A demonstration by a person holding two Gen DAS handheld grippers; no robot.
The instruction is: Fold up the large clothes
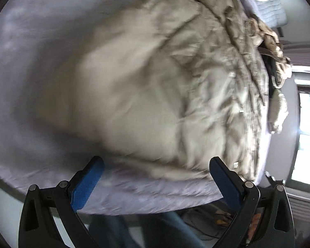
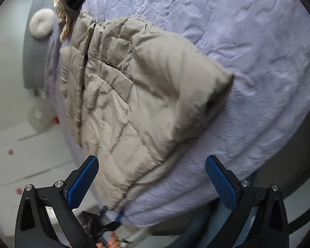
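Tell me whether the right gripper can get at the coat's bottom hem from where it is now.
Probably yes. The right gripper is open, and the beige coat has its hem lying between the jaws at the bed's edge, with nothing in the way.

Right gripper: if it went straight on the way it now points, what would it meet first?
Probably the beige puffer jacket lying on the lavender blanket. The right gripper has open, empty jaws; depth is unclear.

- Bed with a pale lavender plush blanket (image 2: 248,62) as its top surface; blanket edge drops off at the near side.
- Beige quilted puffer jacket (image 2: 138,86) lies directly on the blanket, folded over; one corner overhangs the near edge.
- Round white tufted cushion (image 2: 42,22) at the head end, by the grey headboard (image 2: 34,62).
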